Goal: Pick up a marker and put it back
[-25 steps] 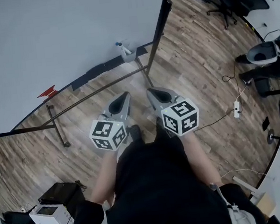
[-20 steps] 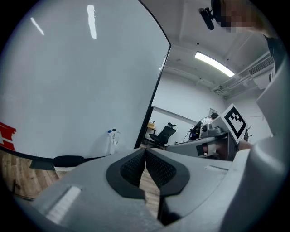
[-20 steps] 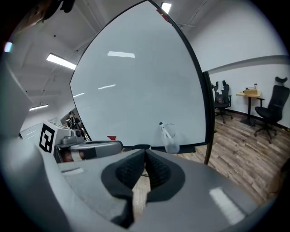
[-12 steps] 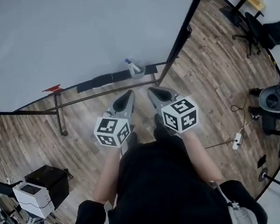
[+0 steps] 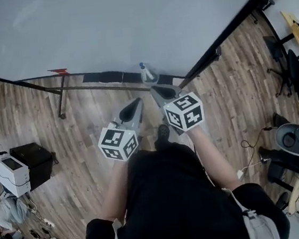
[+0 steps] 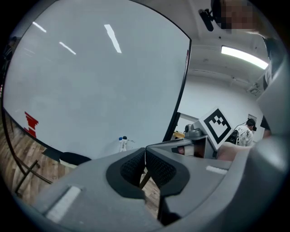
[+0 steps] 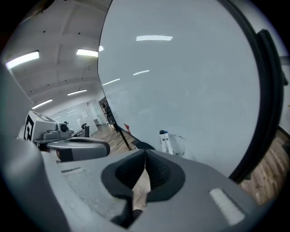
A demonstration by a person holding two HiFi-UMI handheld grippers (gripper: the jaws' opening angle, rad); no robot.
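A: Which step?
B: Approach. My left gripper (image 5: 133,106) and right gripper (image 5: 158,93) are both closed, empty; the markers (image 5: 145,73) stand at twelve o'clock, against the whiteboard's (image 5: 101,25) lower edge.
A: Next?
B: I'd open the right jaws and reach forward.

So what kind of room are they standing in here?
Probably an office or lab workspace. There is a large white whiteboard on a black stand with blue-capped white markers at its base, and black office chairs stand on the wood-plank floor.
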